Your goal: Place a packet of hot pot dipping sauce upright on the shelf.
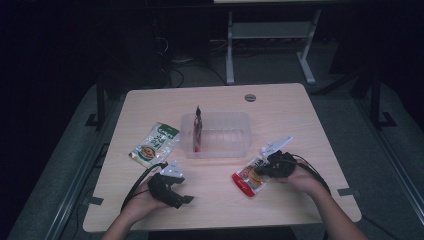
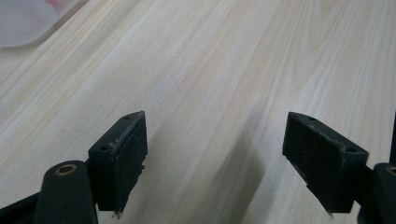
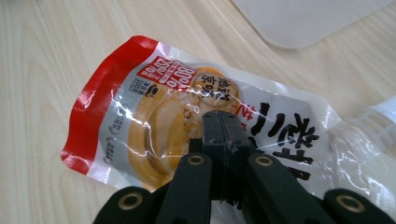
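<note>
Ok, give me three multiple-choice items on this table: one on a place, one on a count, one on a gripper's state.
1. Where does the dark upright pouch stand?
A. in the clear bin
B. beside the green pouch
C. on the floor
2. How many pouches are in the high view?
A. one
B. two
C. three
3. How are the left gripper jaws?
A. shut on a pouch
B. open, nothing between
C. shut, nothing between

Answers: 1 A, it rises inside the bin's left end. 2 C, green, dark and red pouch. 3 B, bare table shows between them.

Pale wooden table [image 1: 280,107] — bearing a clear tub [image 1: 220,135], green pouch [image 1: 155,143], red pouch [image 1: 248,179].
</note>
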Tool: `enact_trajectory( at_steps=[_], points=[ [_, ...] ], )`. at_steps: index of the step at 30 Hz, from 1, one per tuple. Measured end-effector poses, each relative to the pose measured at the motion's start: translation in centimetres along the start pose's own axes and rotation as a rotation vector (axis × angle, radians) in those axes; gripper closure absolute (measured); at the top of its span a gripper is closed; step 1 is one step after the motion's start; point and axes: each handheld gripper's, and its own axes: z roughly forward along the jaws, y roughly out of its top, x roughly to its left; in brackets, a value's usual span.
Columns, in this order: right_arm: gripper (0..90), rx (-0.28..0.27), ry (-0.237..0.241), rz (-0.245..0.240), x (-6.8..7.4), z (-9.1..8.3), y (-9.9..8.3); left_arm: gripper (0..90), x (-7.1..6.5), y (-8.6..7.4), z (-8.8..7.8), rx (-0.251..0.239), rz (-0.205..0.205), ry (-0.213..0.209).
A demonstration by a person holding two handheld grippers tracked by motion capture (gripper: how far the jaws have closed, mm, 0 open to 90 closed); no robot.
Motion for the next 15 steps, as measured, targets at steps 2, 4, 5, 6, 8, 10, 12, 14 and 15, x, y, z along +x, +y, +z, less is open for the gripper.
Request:
enact_trajectory(
  at_steps=[2, 4, 5, 6, 8, 10, 12, 14, 15],
  points=[
    [90.0, 0.001, 0.008, -0.016, 0.1, 0.2, 0.0, 21.7, 0.0, 0.0, 0.0, 0.002, -0.001, -0.001],
    [90.0, 0.006, 0.019, -0.025, 0.5, 0.4, 0.2, 21.7, 0.0, 0.0, 0.1, 0.002, -0.002, 0.000],
    [90.0, 0.009, 0.025, -0.032, 0.7, 0.5, 0.3, 21.7, 0.0, 0.1, 0.1, 0.003, -0.002, 0.000],
    [90.0, 0.010, 0.035, -0.029, 1.0, 0.6, 0.4, 21.7, -0.1, 0.1, 0.1, 0.000, 0.000, 0.000],
    [90.0, 0.012, 0.044, -0.047, 1.4, 0.9, 0.7, 21.7, -0.1, 0.1, 0.0, 0.000, 0.000, -0.001],
    [90.0, 0.009, 0.068, -0.055, 1.8, 1.3, 0.9, 21.7, -0.1, 0.1, 0.0, 0.001, 0.000, -0.001],
    [90.0, 0.008, 0.079, -0.073, 2.1, 1.6, 1.1, 21.7, -0.1, 0.1, 0.0, -0.002, -0.001, 0.001],
    [90.0, 0.006, 0.091, -0.091, 2.6, 1.9, 1.4, 21.7, 0.0, 0.1, -0.1, -0.002, 0.002, 0.002],
    [90.0, 0.006, 0.091, -0.091, 2.6, 1.9, 1.4, 21.7, 0.0, 0.1, -0.1, -0.002, 0.002, 0.002]
  ],
)
